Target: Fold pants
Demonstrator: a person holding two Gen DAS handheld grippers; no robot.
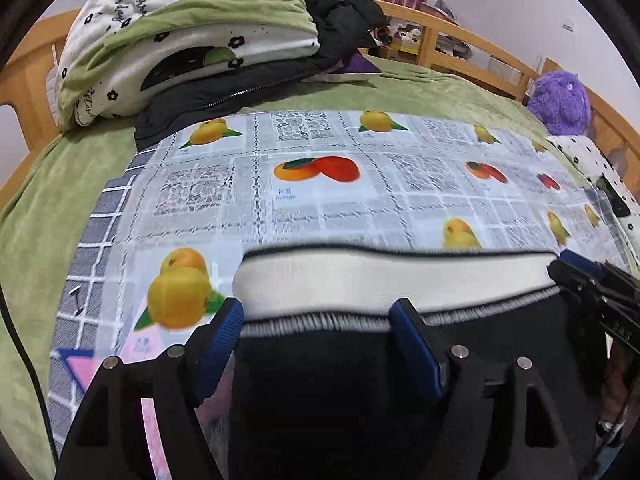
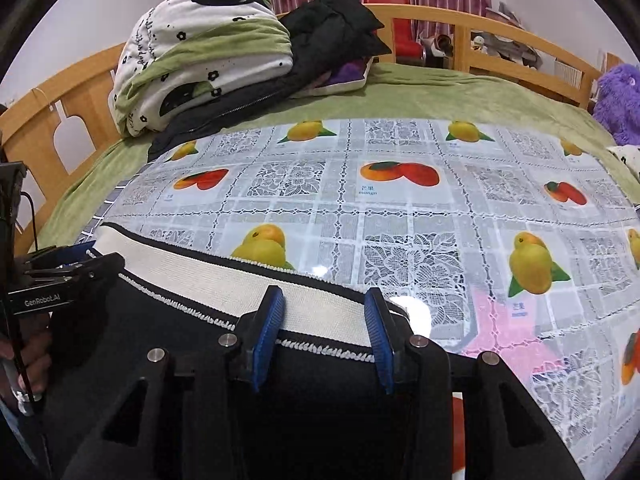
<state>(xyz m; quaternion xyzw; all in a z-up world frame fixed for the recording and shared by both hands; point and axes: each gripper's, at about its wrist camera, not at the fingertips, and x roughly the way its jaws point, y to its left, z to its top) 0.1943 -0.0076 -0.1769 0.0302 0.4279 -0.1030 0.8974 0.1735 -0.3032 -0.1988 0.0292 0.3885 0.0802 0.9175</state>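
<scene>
The black pants (image 1: 340, 380) lie on a bed, on top of a shiny cloth (image 1: 320, 200) with pictures of yellow and red fruit. The pants have a wide white waistband (image 1: 380, 280) with a thin black edge. The waistband is the part farthest from the cameras, and it runs across the cloth from side to side.

The left gripper (image 1: 320, 344) sits over the left part of the waistband. Its jaws are spread wide apart, with the blue pads (image 1: 222, 344) on each side of the black cloth. They are not pinching anything.

The right gripper (image 2: 326, 332) sits over the right end of the waistband. Its jaws are spread apart too, and the white band shows in the gap between the blue pads (image 2: 270, 328). They are not squeezing it.

Each gripper shows at the edge of the other camera's view, so the two are near each other along the band.

Under the fruit cloth is a green blanket (image 2: 440, 92). At the back of the bed is a folded quilt (image 2: 200, 60) with black flowers, resting on a black jacket (image 2: 328, 32). A fuzzy purple toy (image 1: 560, 100) sits by the wooden bed rail (image 2: 500, 36).
</scene>
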